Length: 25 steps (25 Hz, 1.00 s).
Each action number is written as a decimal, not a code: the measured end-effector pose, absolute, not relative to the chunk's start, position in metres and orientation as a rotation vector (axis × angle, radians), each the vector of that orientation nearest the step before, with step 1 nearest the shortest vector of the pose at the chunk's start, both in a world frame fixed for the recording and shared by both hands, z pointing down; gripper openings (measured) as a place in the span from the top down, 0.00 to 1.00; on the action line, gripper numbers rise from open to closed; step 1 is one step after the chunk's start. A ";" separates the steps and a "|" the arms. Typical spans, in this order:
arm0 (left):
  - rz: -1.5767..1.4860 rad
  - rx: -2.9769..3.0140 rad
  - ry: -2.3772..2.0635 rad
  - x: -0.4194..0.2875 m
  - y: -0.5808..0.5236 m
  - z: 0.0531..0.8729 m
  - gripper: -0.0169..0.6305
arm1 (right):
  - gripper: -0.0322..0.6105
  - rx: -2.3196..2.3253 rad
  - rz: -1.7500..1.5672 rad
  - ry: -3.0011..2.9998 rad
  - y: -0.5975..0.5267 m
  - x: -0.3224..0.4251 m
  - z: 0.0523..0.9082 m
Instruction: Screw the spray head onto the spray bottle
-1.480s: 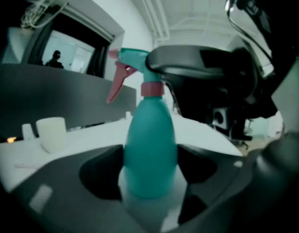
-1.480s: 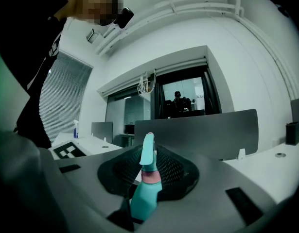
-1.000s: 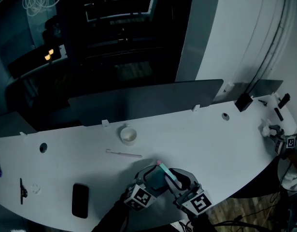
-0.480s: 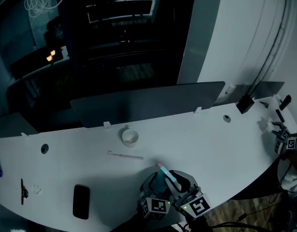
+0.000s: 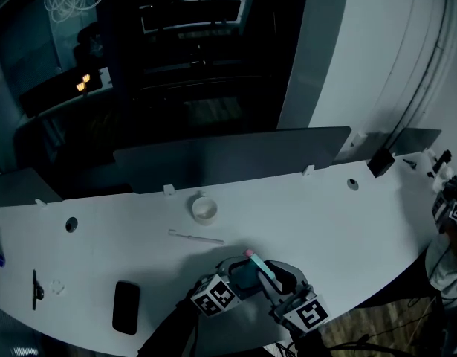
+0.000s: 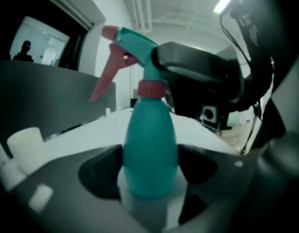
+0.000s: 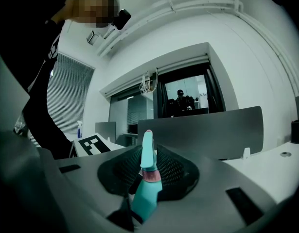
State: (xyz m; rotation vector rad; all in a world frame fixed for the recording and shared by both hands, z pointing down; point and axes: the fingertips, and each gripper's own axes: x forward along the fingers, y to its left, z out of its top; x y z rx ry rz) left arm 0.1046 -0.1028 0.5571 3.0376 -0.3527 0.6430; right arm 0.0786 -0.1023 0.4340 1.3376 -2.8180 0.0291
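A teal spray bottle (image 5: 245,278) with a teal and pink spray head (image 5: 259,268) stands near the table's front edge. My left gripper (image 5: 239,280) has just been closing its jaws, and its pads (image 6: 103,171) now press both sides of the bottle's body (image 6: 150,149). In the left gripper view the pink collar (image 6: 151,88) sits on the bottle neck and the pink trigger points left. My right gripper (image 5: 276,277) is shut on the spray head (image 7: 148,152) from the right, level. The bottle (image 7: 145,200) tilts below its jaws.
A small white cup (image 5: 204,209) and a thin white stick (image 5: 196,237) lie behind the bottle. A black phone (image 5: 125,307) rests at the front left. A grey partition (image 5: 228,155) lines the table's far edge. Another marker cube (image 5: 452,212) shows at the far right.
The left gripper's marker cube swung to the right under the bottle, then came back to the left. The bottle and the right gripper stay in place.
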 end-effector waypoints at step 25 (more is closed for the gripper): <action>0.665 3.021 -0.754 0.100 -0.110 0.546 0.43 | 0.81 1.342 0.055 -2.792 -0.103 0.077 0.435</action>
